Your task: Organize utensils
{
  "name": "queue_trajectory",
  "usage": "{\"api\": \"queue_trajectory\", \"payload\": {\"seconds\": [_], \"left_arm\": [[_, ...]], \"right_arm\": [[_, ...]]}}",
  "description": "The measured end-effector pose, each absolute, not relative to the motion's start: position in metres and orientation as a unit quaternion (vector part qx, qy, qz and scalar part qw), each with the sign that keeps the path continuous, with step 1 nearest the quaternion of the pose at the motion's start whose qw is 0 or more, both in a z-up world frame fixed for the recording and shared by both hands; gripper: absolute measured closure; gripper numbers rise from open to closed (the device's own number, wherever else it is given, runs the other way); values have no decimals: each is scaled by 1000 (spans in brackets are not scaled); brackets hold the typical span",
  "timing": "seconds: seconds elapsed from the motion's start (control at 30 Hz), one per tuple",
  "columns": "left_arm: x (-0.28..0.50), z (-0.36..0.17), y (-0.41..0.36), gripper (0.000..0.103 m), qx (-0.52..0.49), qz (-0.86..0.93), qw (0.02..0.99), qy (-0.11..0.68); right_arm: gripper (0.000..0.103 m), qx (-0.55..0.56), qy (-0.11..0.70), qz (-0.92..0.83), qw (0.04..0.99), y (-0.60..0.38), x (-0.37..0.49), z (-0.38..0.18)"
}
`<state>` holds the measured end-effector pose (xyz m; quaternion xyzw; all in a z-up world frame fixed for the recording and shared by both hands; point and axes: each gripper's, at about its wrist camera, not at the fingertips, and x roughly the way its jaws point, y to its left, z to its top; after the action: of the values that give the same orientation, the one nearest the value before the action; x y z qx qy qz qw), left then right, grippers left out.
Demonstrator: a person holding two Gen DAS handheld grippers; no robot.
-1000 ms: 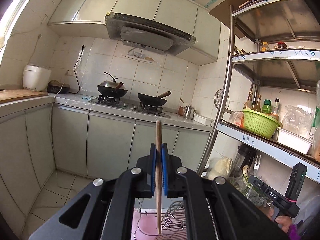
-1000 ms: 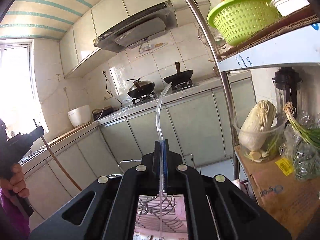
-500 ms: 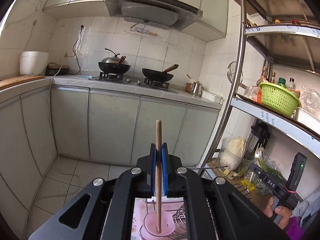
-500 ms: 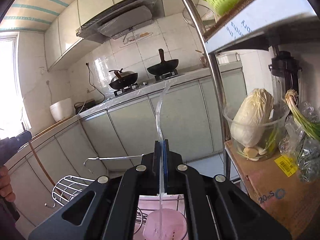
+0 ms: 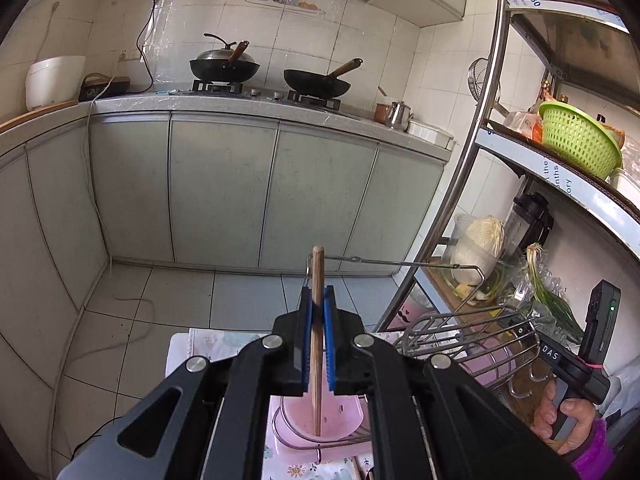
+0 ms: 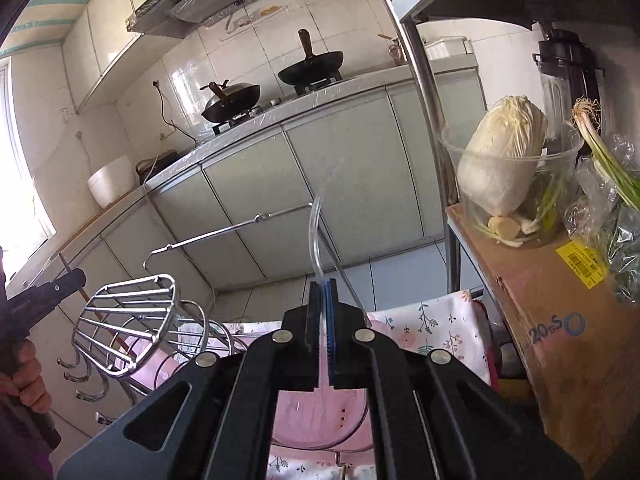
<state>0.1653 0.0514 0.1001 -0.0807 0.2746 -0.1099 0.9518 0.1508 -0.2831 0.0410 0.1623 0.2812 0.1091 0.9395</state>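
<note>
Upright, chopstick (image 5: 319, 344) between jaws, over pink cup (image 5: 325, 420)

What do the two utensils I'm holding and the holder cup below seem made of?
Chopstick in left gripper: likely wood or bamboo, matte brown. Spoon in right gripper: probably clear plastic; cabinets show through it. Cup: apparently glossy pink plastic.

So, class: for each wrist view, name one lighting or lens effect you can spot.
Left wrist view: fisheye bends the shelf pole into a curve. Right wrist view: the window at the left edge is blown out white, and the clear spoon nearly vanishes against the pale cabinets.
</note>
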Motion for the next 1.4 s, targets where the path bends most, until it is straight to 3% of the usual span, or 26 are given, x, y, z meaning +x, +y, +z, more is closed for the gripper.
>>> {"api": "queue_trajectory", "payload": {"seconds": [0.37,0.43,0.47,0.6,0.67,0.73,1.4], "left_arm": [[171,86,60,95,-100,-81,948,291],[171,84,63,84,-108,-79,947,294],[170,83,65,73,-116,-78,946,293],[166,85,74,66,-131,-73,945,290],[163,85,76,65,-129,-71,946,289],[161,85,78,64,-129,-71,946,289],[92,84,91,61,-124,-71,947,288]], "right_arm": [[100,148,318,108,930,-275,152,35],[100,145,318,105,931,-274,151,35],[100,142,319,104,931,-273,151,35],[93,136,326,99,930,-274,151,37],[78,138,329,100,929,-275,150,38],[73,140,327,99,929,-277,149,40],[71,144,322,87,932,-290,88,47]]}}
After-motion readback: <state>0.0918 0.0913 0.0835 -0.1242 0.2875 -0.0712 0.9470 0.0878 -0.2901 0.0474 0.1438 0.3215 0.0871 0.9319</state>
